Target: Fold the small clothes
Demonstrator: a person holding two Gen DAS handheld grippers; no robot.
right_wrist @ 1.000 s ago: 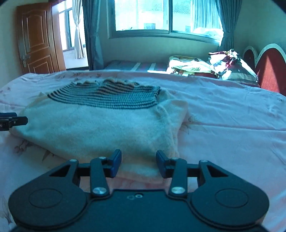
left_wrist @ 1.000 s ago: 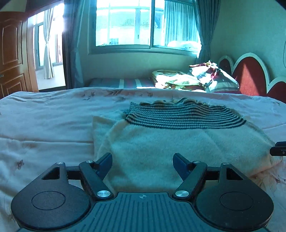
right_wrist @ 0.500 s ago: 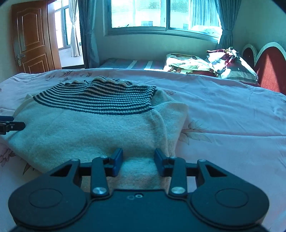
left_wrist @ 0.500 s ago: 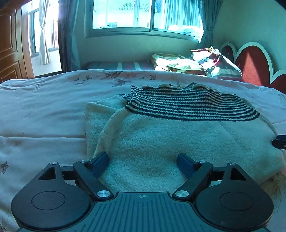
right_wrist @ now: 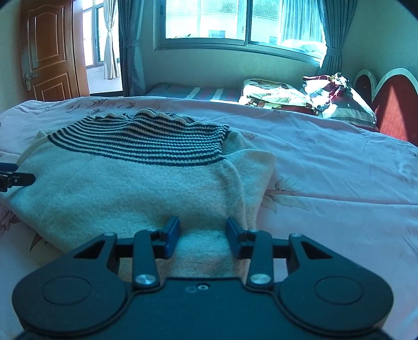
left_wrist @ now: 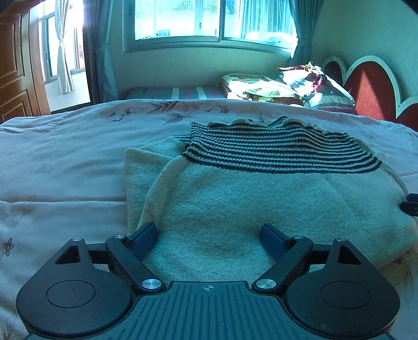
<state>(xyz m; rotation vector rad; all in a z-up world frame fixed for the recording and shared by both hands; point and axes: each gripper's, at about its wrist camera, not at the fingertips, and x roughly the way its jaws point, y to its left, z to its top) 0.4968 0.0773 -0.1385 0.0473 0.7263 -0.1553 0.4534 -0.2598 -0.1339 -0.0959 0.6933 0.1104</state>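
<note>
With the left gripper (left_wrist: 209, 232) spread wide and the right gripper (right_wrist: 203, 230) half-open, neither pinching the cream, stripe-yoked knitted sweater (left_wrist: 248, 198) on the pink floral bedsheet (left_wrist: 65, 162), closing shallowly risks catching only its top layer, so the fold sags.

— From where is each view taken?
— Each is taken from just behind a hand-held gripper, low over the bed (left_wrist: 65, 162), angled downward and facing the window (left_wrist: 209, 23).

— What is shared?
— The cream sweater (left_wrist: 235, 204) is seen close up in both, from its left end in one and its right end in the other (right_wrist: 117, 188), with the red headboard (right_wrist: 394, 109) beyond.
</note>
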